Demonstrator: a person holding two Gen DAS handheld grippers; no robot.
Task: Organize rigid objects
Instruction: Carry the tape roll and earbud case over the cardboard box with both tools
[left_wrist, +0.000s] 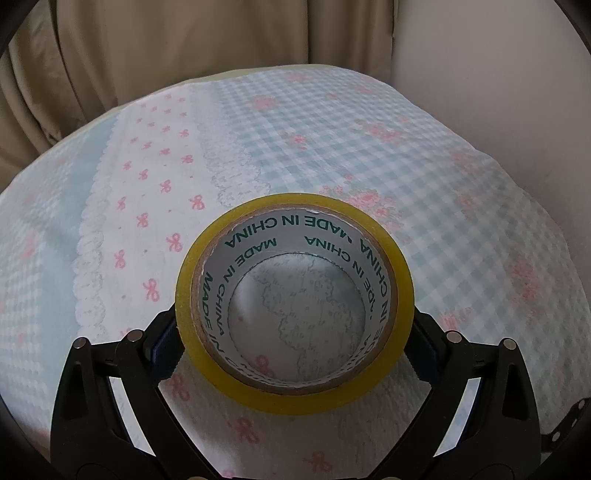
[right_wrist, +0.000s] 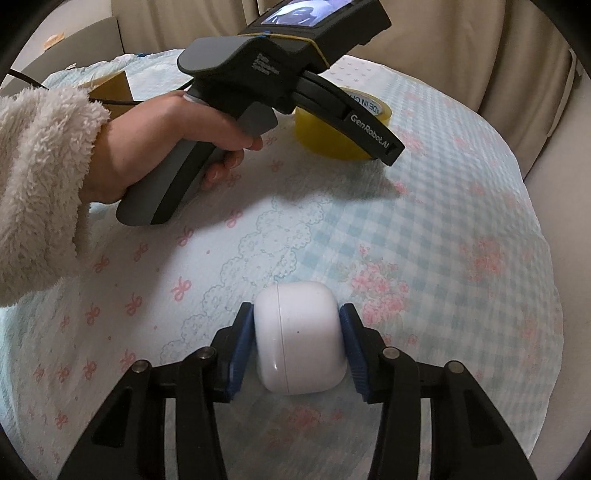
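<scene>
Left tongs (left_wrist: 295, 332) pinch a yellow tape roll (left_wrist: 294, 302) by its outer wall, one blue pad each side, roll lying flat w/ its open core facing up; "MADE IN CHINA" is printed round the inside of the core. In the right wrist view the same roll sits far and a bit right on the table, the left tongs' black finger marked "GenRobot.AI" lying across its near side. Whether the roll rests on the cloth or is lifted just off it can't be told. Right tongs (right_wrist: 297, 339) pinch a white earbud case (right_wrist: 300, 338) between blue pads (right_wrist: 242, 347), pads touching its left and right sides, lid seam running near-to-far on the case's left part; the case is near the near edge of the table, well apart from the tape. The person's left hand (right_wrist: 162, 144) grips the grey handle of the left unit at far left, fluffy cream sleeve (right_wrist: 40, 192) at the wrist. Behind the hand, far left, part of a brown cardboard box (right_wrist: 114, 90) shows. Table (right_wrist: 461, 206) is covered w/ a pale blue check cloth w/ pink bows and flowers; beige curtain (left_wrist: 184, 55) hangs beyond the far edge.
</scene>
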